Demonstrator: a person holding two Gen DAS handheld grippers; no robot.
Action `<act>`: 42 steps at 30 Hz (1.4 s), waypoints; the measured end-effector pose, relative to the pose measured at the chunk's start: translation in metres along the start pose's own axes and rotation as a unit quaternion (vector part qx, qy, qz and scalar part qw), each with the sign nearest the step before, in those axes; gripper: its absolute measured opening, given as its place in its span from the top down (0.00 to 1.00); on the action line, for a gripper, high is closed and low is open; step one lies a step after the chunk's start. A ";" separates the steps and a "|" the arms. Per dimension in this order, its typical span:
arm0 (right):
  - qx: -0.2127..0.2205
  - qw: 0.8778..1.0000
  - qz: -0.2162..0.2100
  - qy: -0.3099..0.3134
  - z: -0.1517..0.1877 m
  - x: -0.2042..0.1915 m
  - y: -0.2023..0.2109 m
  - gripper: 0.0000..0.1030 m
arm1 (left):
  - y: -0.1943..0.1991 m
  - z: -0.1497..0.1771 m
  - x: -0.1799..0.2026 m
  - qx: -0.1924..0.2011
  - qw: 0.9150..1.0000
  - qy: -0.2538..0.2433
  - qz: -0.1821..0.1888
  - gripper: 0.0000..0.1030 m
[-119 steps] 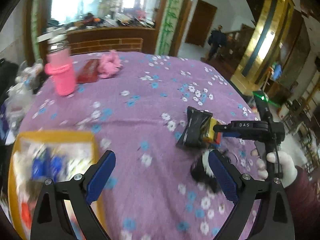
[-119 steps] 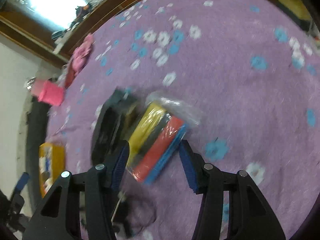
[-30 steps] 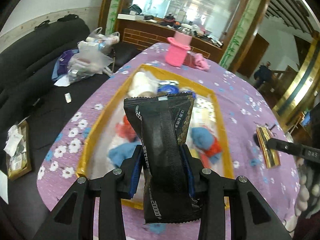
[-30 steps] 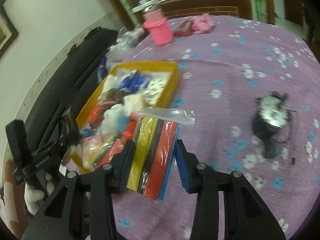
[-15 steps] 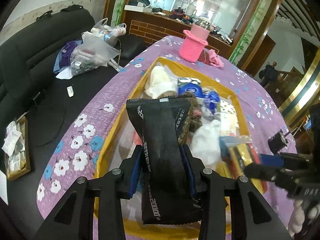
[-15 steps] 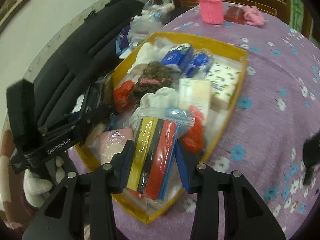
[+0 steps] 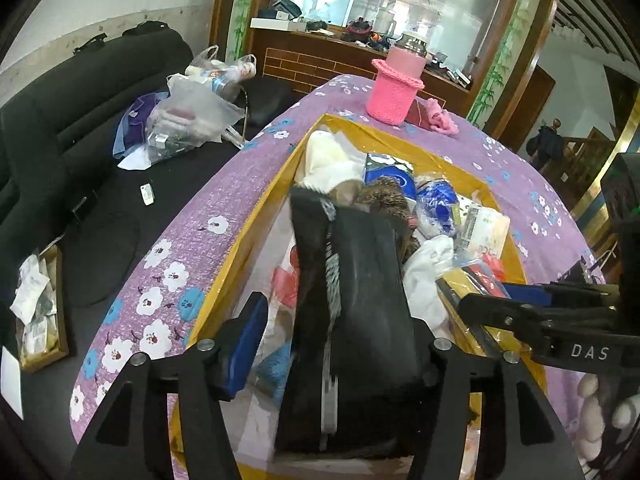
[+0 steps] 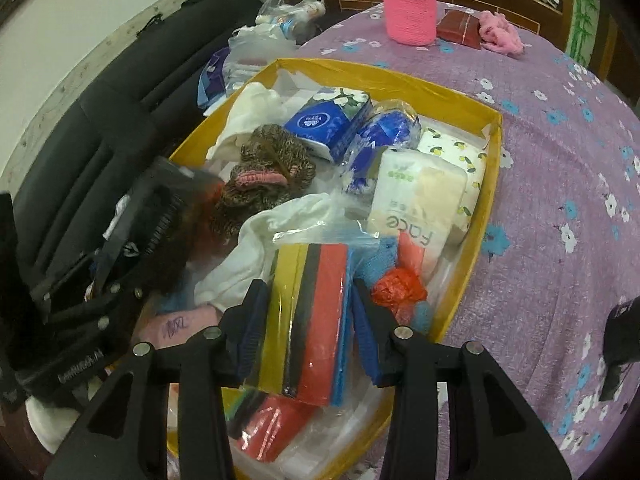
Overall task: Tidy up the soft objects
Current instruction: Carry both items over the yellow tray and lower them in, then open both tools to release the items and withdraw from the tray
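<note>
Black pack: being released over box by left gripper, jaws parted wide, long axis forward. Sponge pack: being held loosely by right gripper, directly above box contents

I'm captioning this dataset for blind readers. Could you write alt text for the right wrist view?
The right gripper holds a clear bag of yellow, black, red and blue sponge sheets over a yellow box crammed with tissue packs, cloths and other soft items, on a purple floral tablecloth.
</note>
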State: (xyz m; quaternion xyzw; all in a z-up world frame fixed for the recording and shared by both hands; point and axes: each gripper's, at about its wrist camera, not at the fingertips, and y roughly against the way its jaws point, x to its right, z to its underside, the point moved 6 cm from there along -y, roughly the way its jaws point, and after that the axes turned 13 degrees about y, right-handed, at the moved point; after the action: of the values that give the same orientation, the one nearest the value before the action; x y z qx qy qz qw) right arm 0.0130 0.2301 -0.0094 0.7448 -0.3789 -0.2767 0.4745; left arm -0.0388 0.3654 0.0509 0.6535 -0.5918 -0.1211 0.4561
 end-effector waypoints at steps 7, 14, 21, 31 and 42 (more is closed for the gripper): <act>0.041 0.999 -0.023 -0.022 0.001 0.000 0.019 0.59 | 0.027 -0.003 -0.004 0.039 0.999 0.018 0.006 0.23; 0.096 0.994 -0.040 -0.030 0.010 -0.005 0.055 0.53 | 0.068 0.004 0.006 0.107 0.994 0.006 -0.010 0.20; 0.135 0.990 -0.029 -0.029 0.037 -0.010 0.084 0.53 | 0.160 0.029 0.025 0.311 0.945 0.026 -0.092 0.00; 0.172 0.985 0.016 -0.002 0.082 -0.024 0.116 0.47 | 0.159 0.063 0.054 0.260 0.960 0.046 -0.096 0.00; 0.163 0.985 0.052 0.011 0.112 -0.019 0.113 0.47 | 0.158 0.067 0.083 0.229 0.965 0.021 -0.125 0.00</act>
State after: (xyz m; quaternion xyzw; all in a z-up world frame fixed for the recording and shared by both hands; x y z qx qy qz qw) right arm -0.1182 0.1603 0.0507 0.7942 -0.4520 -0.1780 0.3651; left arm -0.1685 0.2804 0.1623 0.8115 -0.5078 -0.0250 0.2880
